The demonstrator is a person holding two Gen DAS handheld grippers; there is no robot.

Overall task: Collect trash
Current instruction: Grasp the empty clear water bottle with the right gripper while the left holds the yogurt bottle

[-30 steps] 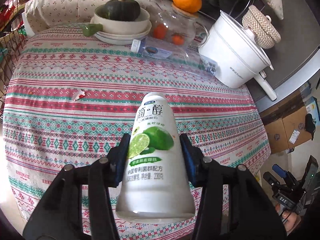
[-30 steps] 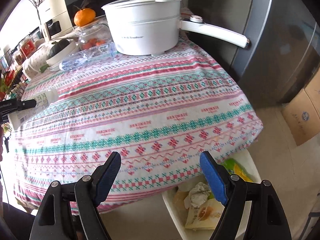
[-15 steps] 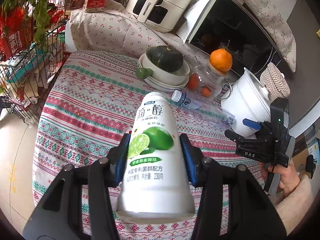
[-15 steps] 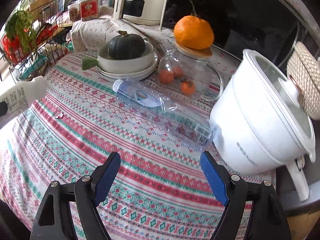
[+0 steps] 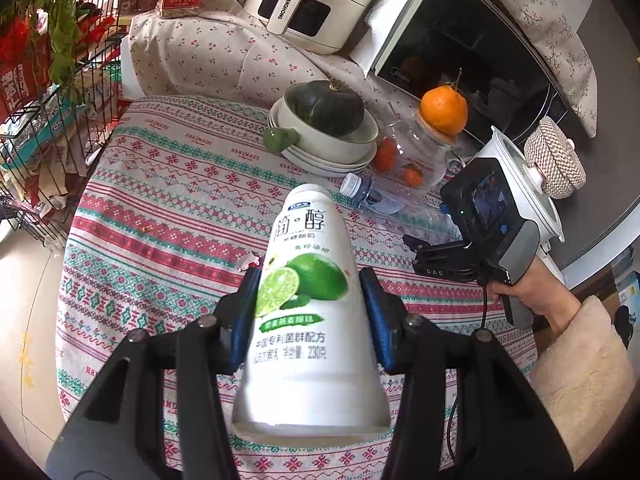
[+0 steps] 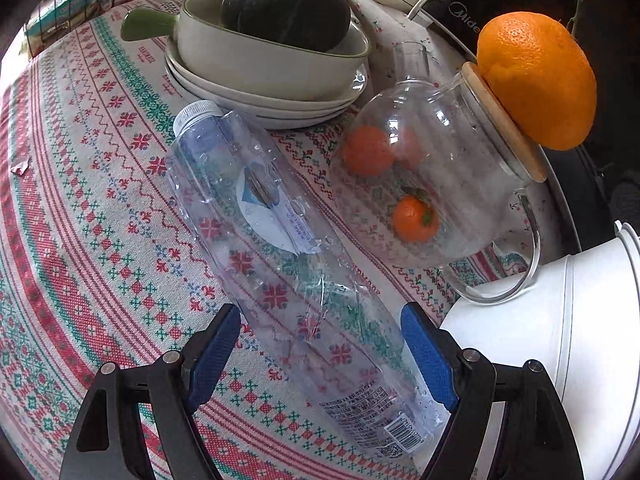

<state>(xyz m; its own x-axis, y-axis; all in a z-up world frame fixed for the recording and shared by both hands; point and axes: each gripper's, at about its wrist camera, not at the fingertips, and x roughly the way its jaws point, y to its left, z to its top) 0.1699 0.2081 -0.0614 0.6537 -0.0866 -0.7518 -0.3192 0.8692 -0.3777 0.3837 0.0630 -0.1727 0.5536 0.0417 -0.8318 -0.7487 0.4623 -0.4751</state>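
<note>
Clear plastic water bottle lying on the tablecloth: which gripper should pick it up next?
Right. The right gripper is open with its pads astride the clear plastic water bottle, not yet pressing it. The left gripper is shut on the white lime-printed yogurt bottle, so it is occupied.

- White yogurt bottle (image 5: pixel 306 312), lime label, was held above the tablecloth.
- Clear plastic bottle (image 6: pixel 288 276), capped, empty, lay on its side beside the stacked plates.

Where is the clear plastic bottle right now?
In the right wrist view the clear plastic bottle lies on the tablecloth between the open right gripper fingers, beside the glass jar.
</note>
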